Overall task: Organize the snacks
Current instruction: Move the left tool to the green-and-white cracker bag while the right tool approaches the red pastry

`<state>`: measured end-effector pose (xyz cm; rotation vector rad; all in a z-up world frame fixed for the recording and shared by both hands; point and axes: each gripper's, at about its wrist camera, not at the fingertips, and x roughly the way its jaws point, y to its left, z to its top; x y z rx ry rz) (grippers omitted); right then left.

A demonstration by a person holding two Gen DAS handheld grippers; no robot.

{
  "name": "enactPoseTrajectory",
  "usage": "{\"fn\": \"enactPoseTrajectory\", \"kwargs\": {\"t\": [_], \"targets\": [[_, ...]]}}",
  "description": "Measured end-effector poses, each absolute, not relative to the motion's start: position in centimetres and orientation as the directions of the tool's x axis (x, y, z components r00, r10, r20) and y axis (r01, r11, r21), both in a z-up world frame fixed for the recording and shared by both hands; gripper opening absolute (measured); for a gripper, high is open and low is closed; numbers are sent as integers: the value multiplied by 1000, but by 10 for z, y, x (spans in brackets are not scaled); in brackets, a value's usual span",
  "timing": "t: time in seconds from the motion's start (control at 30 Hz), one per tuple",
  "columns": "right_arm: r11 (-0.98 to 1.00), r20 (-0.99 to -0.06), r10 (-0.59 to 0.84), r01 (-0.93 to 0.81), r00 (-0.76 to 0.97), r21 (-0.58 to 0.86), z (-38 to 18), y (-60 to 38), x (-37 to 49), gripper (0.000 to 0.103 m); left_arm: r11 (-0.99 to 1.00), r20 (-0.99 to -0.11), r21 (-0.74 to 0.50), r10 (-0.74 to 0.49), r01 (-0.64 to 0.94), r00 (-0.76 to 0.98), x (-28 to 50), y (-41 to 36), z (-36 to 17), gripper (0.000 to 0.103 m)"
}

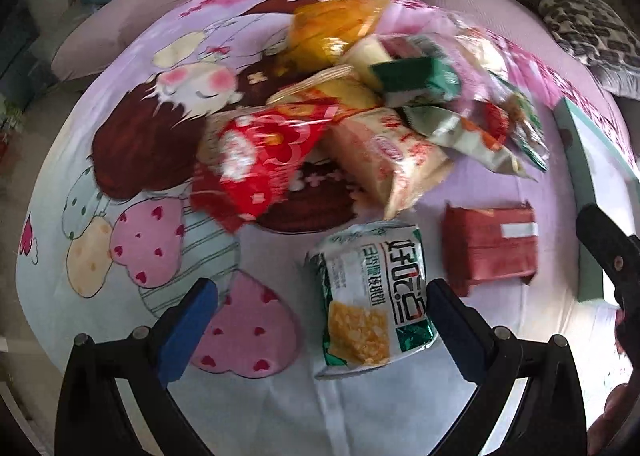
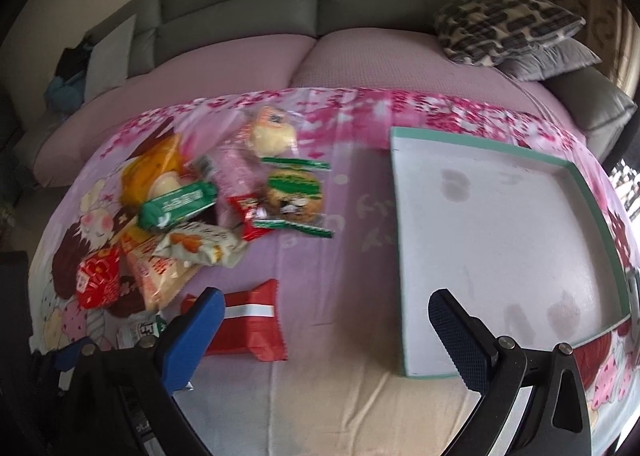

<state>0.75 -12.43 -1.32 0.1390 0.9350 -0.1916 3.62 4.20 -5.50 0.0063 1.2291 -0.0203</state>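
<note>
Left tongs [image 1: 322, 326]: spread wide, empty, with the green-and-white snack pack [image 1: 370, 302] lying between the jaws, nearer the right one.
Right tongs [image 2: 326, 330]: spread, empty; the red packet [image 2: 250, 326] lies just beside the left jaw.
Tray [image 2: 404, 256]: white with a teal rim, ahead and right of the right tongs, nothing in it.
Snack pile [image 2: 180, 207]: heaped ahead and left of the right tongs on the cartoon-print sheet [image 2: 352, 223].
Progress: apparently at the start; no snack is in the tray.
Left to do: every packet awaits sorting.
</note>
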Motion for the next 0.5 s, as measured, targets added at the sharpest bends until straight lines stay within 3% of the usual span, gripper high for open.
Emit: {"fn": "enactPoseTrajectory", "kwargs": {"t": [0.2,0.5], "targets": [[988,-811,-67,151,581,27,-18,-105,11,103,998,-930,42,58,-52,362,38,71,-51,103],[998,-848,-8,61,531,29,-38,-84,19,103,993,-934,-12,31,-120,356,44,116,-56,103]]}}
